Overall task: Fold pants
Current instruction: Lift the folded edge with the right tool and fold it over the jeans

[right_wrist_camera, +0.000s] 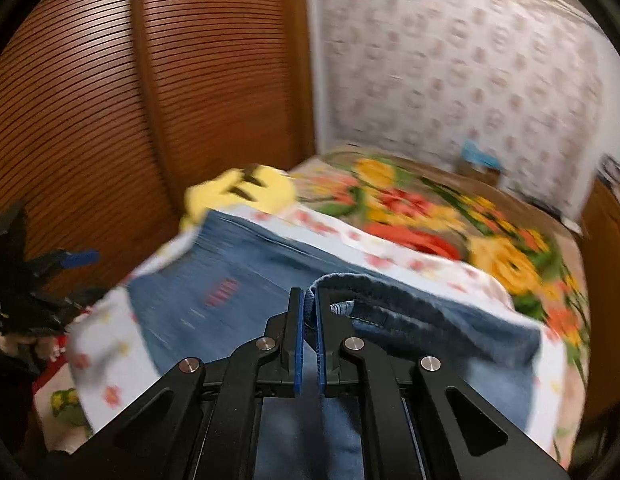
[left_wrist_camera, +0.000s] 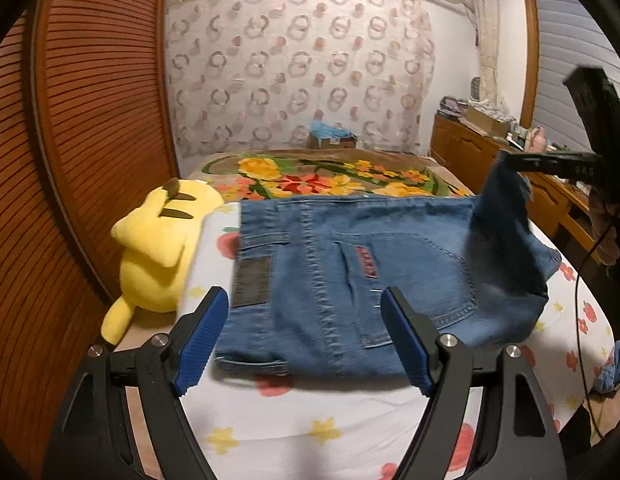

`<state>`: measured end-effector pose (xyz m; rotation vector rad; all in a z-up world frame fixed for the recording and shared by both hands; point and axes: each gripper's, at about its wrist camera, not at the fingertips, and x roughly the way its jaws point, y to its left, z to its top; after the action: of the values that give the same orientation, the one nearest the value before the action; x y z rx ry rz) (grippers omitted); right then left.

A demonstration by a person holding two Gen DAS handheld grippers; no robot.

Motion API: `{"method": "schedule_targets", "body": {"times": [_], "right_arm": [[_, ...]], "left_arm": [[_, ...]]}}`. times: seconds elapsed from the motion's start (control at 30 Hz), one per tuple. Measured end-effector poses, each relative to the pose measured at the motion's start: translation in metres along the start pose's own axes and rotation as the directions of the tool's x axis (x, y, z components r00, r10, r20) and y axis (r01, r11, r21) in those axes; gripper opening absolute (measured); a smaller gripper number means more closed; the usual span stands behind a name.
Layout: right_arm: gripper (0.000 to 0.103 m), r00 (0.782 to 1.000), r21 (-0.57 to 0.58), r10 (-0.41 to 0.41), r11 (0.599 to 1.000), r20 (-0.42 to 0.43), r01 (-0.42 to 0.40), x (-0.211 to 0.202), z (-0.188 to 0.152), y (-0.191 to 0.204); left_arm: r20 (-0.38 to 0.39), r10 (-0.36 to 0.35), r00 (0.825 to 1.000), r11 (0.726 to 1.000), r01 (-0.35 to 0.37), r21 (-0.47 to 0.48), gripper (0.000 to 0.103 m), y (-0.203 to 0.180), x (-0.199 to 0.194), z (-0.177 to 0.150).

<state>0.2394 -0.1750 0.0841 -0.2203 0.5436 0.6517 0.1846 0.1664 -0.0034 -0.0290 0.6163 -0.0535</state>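
Observation:
Blue denim pants (left_wrist_camera: 350, 272) lie on the bed with the waistband to the left and a back pocket facing up. My left gripper (left_wrist_camera: 305, 296) hovers open just above their near edge, one blue pad on each side and nothing between them. At the right, my right gripper (left_wrist_camera: 550, 162) holds the leg end (left_wrist_camera: 506, 200) lifted off the bed. In the blurred right wrist view, the right gripper (right_wrist_camera: 309, 300) is shut on a fold of denim hem (right_wrist_camera: 350, 284), with the rest of the pants (right_wrist_camera: 238, 280) spread beyond it. The left gripper (right_wrist_camera: 70, 260) shows at the far left.
A yellow plush toy (left_wrist_camera: 158, 248) lies on the bed left of the pants, against a slatted wooden wardrobe (left_wrist_camera: 70, 120). A floral blanket (left_wrist_camera: 330, 176) and a box (left_wrist_camera: 332, 138) lie behind. A cluttered wooden dresser (left_wrist_camera: 470, 148) stands on the right. The white flowered sheet (left_wrist_camera: 310, 420) covers the near side.

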Motion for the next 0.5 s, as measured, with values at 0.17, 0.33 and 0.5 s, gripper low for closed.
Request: {"method": "schedule_targets", "body": {"times": [0.17, 0.33, 0.5], "right_arm": [[0.005, 0.993, -0.048, 0.113, 0.992, -0.023, -0.114, 0.035, 0.02, 0.041], [0.012, 0.988, -0.028, 0.133, 0.99, -0.081, -0.135, 0.061, 0.017, 0.033], [0.032, 0.993, -0.031, 0.087, 0.995, -0.076, -0.09, 0.052, 0.02, 0.017]], "left_arm": [[0.005, 0.015, 1.0, 1.0, -0.015, -0.015, 0.079, 0.015, -0.004, 0.0], [0.001, 0.002, 1.0, 1.0, -0.002, -0.008, 0.079, 0.017, 0.0, 0.0], [-0.016, -0.035, 0.999, 0.999, 0.035, 0.011, 0.079, 0.004, 0.019, 0.006]]}}
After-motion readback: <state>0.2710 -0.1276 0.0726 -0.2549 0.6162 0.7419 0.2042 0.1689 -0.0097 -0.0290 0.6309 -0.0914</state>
